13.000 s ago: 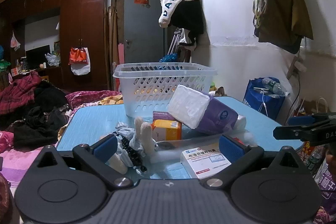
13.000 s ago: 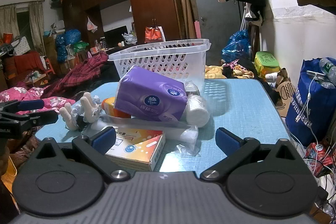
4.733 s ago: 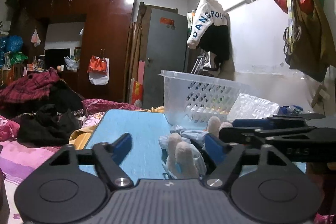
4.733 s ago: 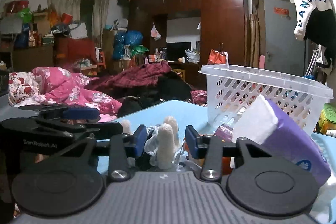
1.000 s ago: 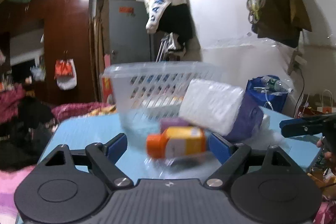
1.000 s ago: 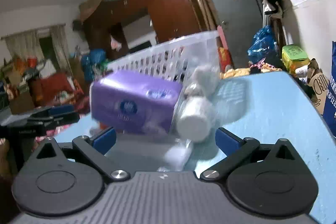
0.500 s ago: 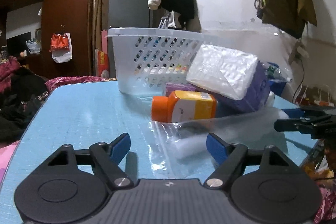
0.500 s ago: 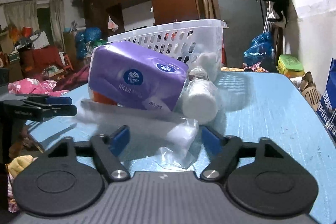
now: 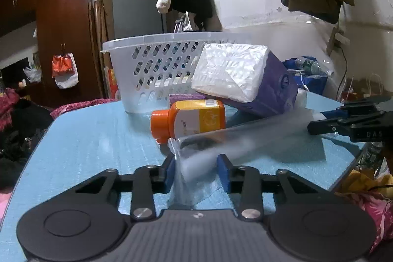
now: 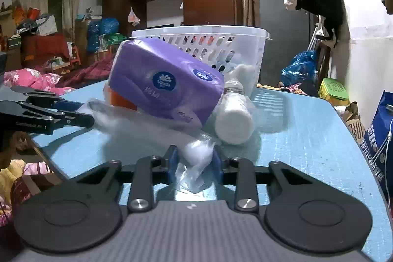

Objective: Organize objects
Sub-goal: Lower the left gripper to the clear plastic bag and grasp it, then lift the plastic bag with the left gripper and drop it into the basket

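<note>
A long clear plastic bag of white cotton (image 9: 245, 139) lies across the blue table (image 9: 93, 139). My left gripper (image 9: 196, 170) is shut on one end of it. My right gripper (image 10: 195, 160) is shut on the other end (image 10: 196, 154). Behind the bag lie a purple tissue pack (image 9: 245, 75), also in the right wrist view (image 10: 167, 82), an orange bottle (image 9: 191, 118) on its side and a white roll (image 10: 233, 122). A white slotted basket (image 9: 157, 65) stands further back.
The right gripper shows at the right edge of the left wrist view (image 9: 351, 122); the left gripper shows at the left of the right wrist view (image 10: 41, 114). A small purple box (image 9: 184, 97) lies by the basket. A blue bag (image 10: 378, 129) stands beside the table.
Both grippers have closed from open onto the two ends of the cotton bag. Earlier, a doll and a medicine box left the table.
</note>
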Demonstrator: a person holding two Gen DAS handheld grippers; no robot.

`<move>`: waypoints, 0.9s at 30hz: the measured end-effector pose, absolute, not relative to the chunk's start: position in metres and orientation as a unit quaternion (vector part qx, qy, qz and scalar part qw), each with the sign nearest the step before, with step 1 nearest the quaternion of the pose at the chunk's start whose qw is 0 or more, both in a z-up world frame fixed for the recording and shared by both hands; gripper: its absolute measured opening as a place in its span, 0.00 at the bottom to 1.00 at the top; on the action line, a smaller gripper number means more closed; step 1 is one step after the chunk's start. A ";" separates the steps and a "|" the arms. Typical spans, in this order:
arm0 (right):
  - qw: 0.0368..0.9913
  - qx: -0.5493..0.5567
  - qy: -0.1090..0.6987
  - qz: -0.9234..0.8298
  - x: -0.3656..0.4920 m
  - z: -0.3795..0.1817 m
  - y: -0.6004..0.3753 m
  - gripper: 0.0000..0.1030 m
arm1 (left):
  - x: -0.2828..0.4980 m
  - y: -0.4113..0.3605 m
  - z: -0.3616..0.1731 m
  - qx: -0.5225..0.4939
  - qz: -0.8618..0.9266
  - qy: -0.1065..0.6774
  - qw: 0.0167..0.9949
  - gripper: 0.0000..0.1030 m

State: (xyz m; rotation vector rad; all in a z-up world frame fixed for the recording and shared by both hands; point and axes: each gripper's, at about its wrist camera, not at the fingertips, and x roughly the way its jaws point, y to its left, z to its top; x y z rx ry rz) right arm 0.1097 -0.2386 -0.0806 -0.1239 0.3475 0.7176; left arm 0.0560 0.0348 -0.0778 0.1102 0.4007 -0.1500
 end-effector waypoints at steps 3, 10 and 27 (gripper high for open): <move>0.919 -0.070 0.164 0.351 0.107 -0.080 -0.237 0.21 | 0.052 0.036 -0.078 0.057 -0.075 0.191 0.977 0.31; 0.919 -0.066 0.150 0.358 0.103 -0.074 -0.241 0.17 | 0.045 0.038 -0.075 0.057 -0.082 0.174 0.980 0.25; 0.921 -0.063 0.069 0.377 0.072 -0.023 -0.250 0.16 | -0.001 0.041 -0.024 0.059 -0.091 0.076 0.991 0.24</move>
